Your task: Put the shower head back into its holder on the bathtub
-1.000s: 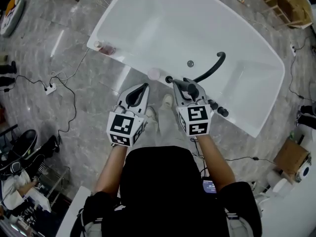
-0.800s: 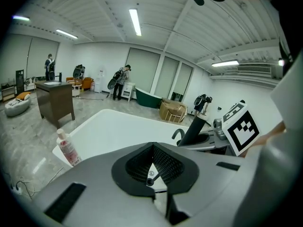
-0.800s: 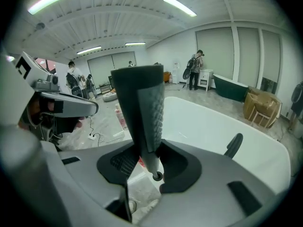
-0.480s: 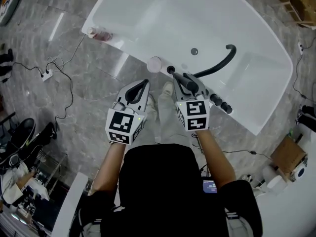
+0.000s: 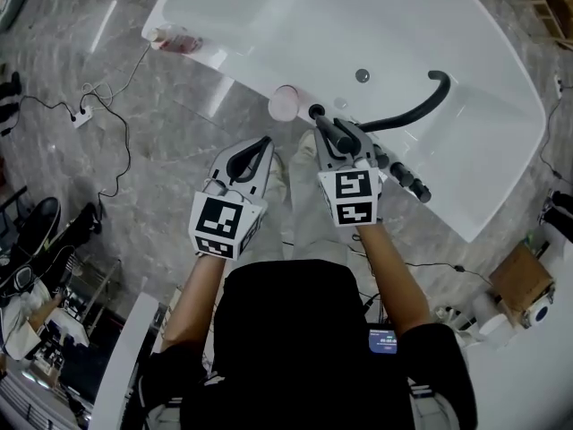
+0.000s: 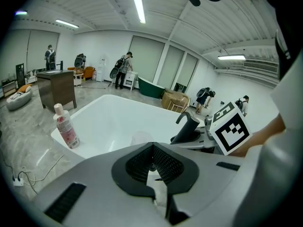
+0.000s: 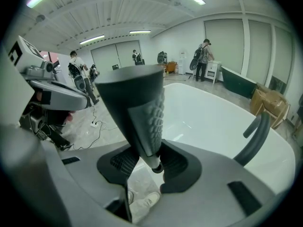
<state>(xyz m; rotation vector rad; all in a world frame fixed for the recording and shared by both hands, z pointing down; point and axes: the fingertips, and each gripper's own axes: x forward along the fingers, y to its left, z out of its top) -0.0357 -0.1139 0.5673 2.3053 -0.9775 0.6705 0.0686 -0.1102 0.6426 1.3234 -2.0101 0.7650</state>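
A person in a black top stands at the near rim of a white bathtub [image 5: 269,16] on a grey marbled floor [image 5: 152,177], a gripper in each hand.

The right gripper [image 5: 338,143] is clamped on the dark, tapered shower head [image 5: 329,131]. Its own view shows the ribbed handle [image 7: 137,103] rising between the pads of the right gripper [image 7: 154,151]. The shower head hangs over the tub's near rim, close to the curved black faucet spout [image 5: 421,106], which arches over the basin. A row of black control knobs [image 5: 407,179] sits on the rim just to the spout's right. I cannot make out the holder itself.

The left gripper [image 5: 261,147] hovers beside the right one, outside the tub and over the floor. Seen from its own camera, the left gripper [image 6: 152,148] has its tips pressed together with nothing between them.

A pink-labelled bottle [image 5: 172,38] stands on the rim's far-left corner, and a pale round object [image 5: 285,103] rests on the rim near the shower head. The drain [image 5: 362,75] shows in the tub floor. A power strip [image 5: 81,115] and its cable lie on the floor to the left.
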